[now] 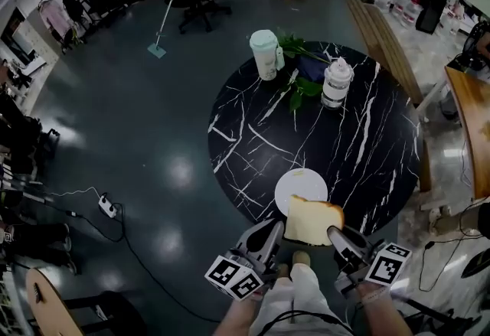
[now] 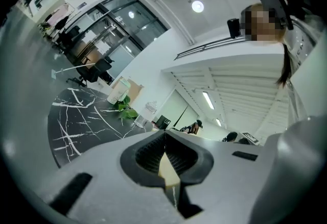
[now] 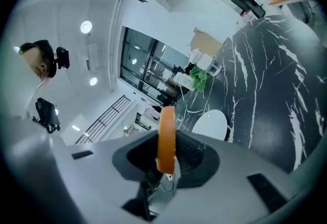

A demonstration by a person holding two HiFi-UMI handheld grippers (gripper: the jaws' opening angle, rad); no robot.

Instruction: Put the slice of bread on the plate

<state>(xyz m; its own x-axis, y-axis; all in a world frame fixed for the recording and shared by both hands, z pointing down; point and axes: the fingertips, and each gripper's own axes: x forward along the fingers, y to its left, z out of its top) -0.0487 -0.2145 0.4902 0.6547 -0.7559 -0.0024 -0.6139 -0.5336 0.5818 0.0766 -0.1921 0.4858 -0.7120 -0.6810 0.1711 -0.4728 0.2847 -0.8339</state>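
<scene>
A slice of bread (image 1: 314,220) with a brown crust hangs in the air over the near rim of the black marble table (image 1: 253,128), held from both sides. My left gripper (image 1: 277,229) is shut on its left edge, and my right gripper (image 1: 334,234) is shut on its right edge. The white plate (image 1: 300,183) lies on the table just beyond the slice, partly hidden by it. In the left gripper view a pale wedge of bread (image 2: 167,169) sits between the jaws. In the right gripper view the crust (image 3: 166,136) stands upright between the jaws, with the plate (image 3: 210,125) ahead.
At the table's far side stand a pale green cup (image 1: 264,54), a lidded clear jar (image 1: 335,83) and green leaves (image 1: 302,86). A power strip (image 1: 107,207) with a cable lies on the floor to the left. A wooden bench (image 1: 383,36) runs beyond the table at the right.
</scene>
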